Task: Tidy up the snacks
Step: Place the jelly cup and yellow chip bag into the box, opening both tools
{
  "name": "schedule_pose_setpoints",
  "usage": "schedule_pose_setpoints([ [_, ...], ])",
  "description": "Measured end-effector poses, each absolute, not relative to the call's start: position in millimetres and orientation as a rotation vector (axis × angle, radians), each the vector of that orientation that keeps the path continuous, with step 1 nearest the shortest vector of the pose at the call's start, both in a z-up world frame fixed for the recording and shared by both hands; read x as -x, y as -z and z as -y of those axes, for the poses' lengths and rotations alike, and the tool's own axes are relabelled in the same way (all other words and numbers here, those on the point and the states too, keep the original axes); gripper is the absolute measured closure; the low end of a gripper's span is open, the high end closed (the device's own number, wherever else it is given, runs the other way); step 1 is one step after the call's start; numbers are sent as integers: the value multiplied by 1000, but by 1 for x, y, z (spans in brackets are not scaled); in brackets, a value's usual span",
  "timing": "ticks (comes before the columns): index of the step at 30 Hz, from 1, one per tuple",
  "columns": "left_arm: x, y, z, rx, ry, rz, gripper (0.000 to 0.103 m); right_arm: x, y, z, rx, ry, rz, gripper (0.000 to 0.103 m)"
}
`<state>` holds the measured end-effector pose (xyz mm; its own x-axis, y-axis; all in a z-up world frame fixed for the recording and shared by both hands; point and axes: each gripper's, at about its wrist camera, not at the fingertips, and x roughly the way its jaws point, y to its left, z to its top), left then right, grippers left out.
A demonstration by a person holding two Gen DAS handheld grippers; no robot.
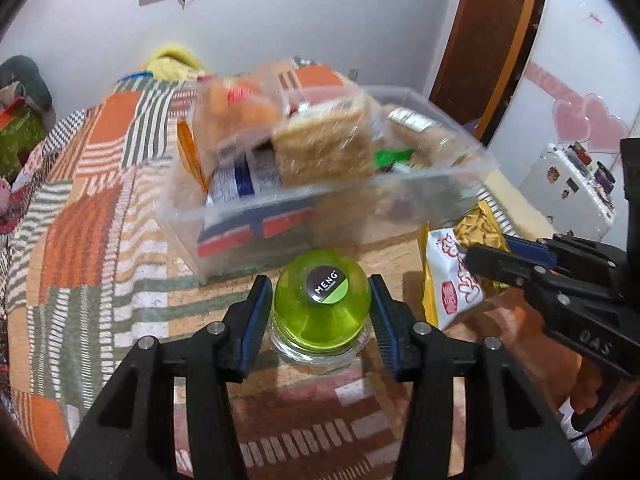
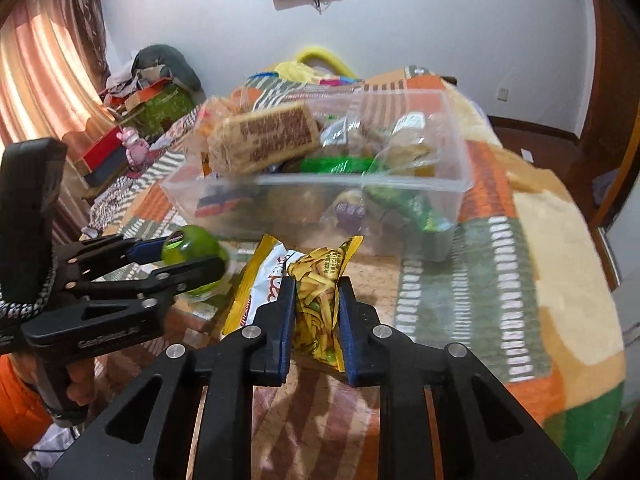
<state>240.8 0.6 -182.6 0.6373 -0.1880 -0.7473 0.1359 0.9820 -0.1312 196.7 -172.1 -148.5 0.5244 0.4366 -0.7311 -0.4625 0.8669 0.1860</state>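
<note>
The left gripper (image 1: pixel 320 312) squeezes the green jelly cup (image 1: pixel 322 300) and the right gripper (image 2: pixel 316 312) squeezes the yellow snack bag (image 2: pixel 316 300), both just before the clear box (image 2: pixel 452 176), ready to lift in.

Heaped clear bin (image 2: pixel 456 184) blocks ahead; quilt (image 2: pixel 520 264) rightward lies open
</note>
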Motion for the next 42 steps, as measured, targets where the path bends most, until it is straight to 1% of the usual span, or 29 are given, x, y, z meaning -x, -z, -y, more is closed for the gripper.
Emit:
schedule_pose_setpoints([
  [8,-233,126,4,81,221,-738,55,-197,113,183,25,-503,-759,85],
  [14,-257,98,9,69,225,-685,55,-214,92,186,21,-465,-682,85],
  [21,-297,98,14,61,198,-703,55,-240,91,179,14,-438,-654,85],
  [27,-326,110,9,51,151,-732,55,-262,106,165,37,-432,-697,85],
  [33,-334,122,6,56,149,-743,55,-269,126,157,76,-435,-748,84],
  [37,-329,117,7,30,138,-710,54,-266,127,159,75,-428,-748,82],
  [39,-326,113,7,33,144,-707,52,-264,124,161,71,-429,-745,76],
  [42,-318,106,4,42,142,-697,52,-260,115,167,62,-425,-731,71],
])
